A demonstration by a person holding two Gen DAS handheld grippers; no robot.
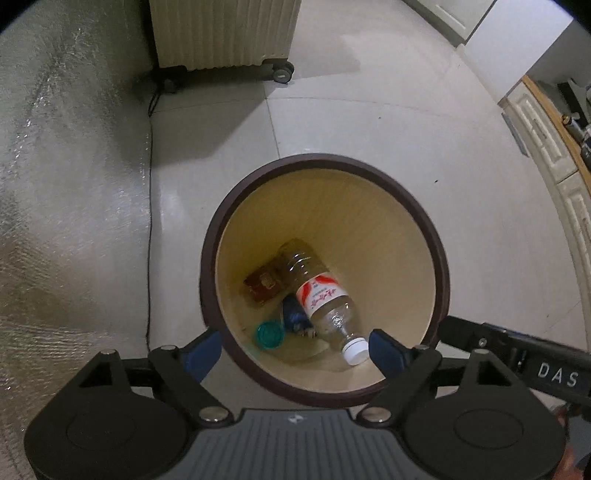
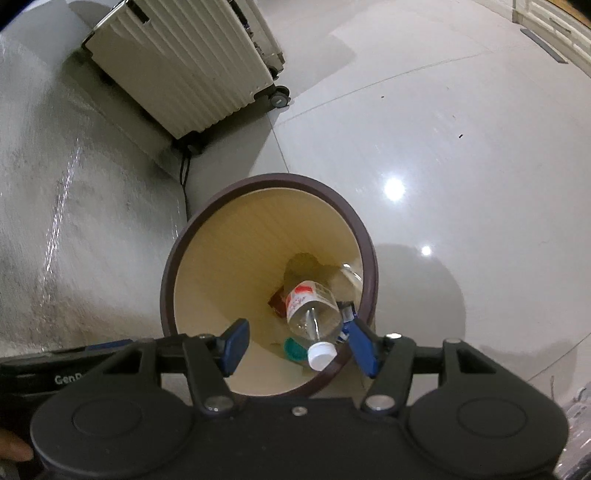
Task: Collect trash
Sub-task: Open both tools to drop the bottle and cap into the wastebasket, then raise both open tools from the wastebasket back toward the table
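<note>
Left wrist view: both grippers hang over a round bin (image 1: 325,162) with trash lying at its bottom.

Inside the bin a clear plastic bottle (image 1: 321,295) with a white cap lies on its side, beside a brown packet (image 1: 260,284), a teal lid (image 1: 267,334) and a blue wrapper (image 1: 293,317). Above the bin's near rim the left gripper (image 1: 295,349) stands wide apart and empty; the right gripper (image 2: 295,347) is parted too, holding nothing. Beyond the bin stands a ribbed suitcase (image 1: 221,33) on wheels.

A pale tiled floor (image 1: 369,110) carries a round bin (image 1: 236,206), a ribbed suitcase (image 1: 221,33).
</note>
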